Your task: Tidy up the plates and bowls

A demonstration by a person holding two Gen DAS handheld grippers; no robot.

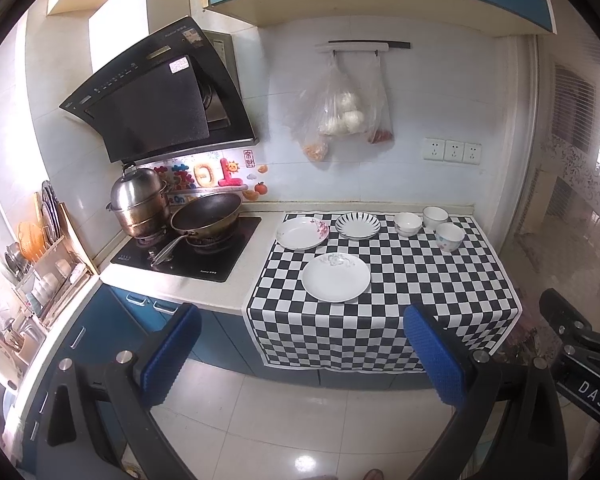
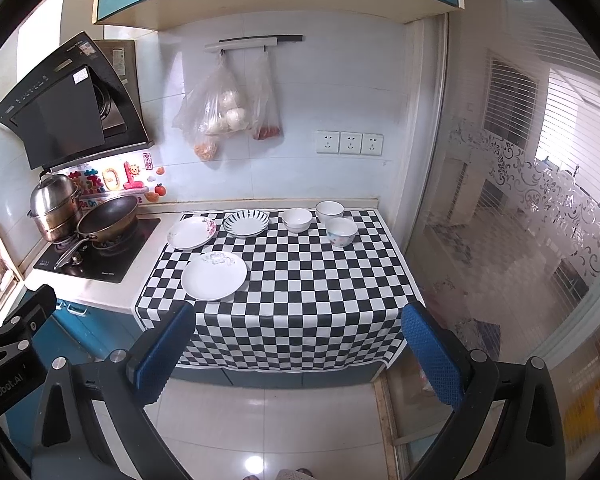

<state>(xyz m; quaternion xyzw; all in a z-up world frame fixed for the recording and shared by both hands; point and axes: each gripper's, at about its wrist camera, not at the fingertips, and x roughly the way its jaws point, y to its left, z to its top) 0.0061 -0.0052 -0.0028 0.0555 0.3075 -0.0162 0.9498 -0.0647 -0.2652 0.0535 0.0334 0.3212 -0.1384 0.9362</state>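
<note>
Three plates lie on a black-and-white checkered cloth (image 1: 420, 280): a white plate with a grey flower (image 1: 336, 277) (image 2: 214, 275) at the front, a pink-flowered plate (image 1: 301, 233) (image 2: 191, 232) at the back left, and a striped plate (image 1: 357, 225) (image 2: 246, 223) beside it. Three white bowls stand at the back right: (image 1: 407, 224) (image 2: 297, 219), (image 1: 435, 217) (image 2: 329, 211) and a flowered one (image 1: 449, 236) (image 2: 341, 231). My left gripper (image 1: 300, 352) and right gripper (image 2: 300, 356) are both open and empty, held over the floor in front of the counter.
A stove (image 1: 188, 250) with a wok (image 1: 206, 212) and a steel steamer pot (image 1: 140, 200) stands left of the cloth. A dish rack (image 1: 48, 272) is at the far left. Plastic bags (image 1: 340, 112) hang on the wall. A glass door (image 2: 520, 240) is at the right.
</note>
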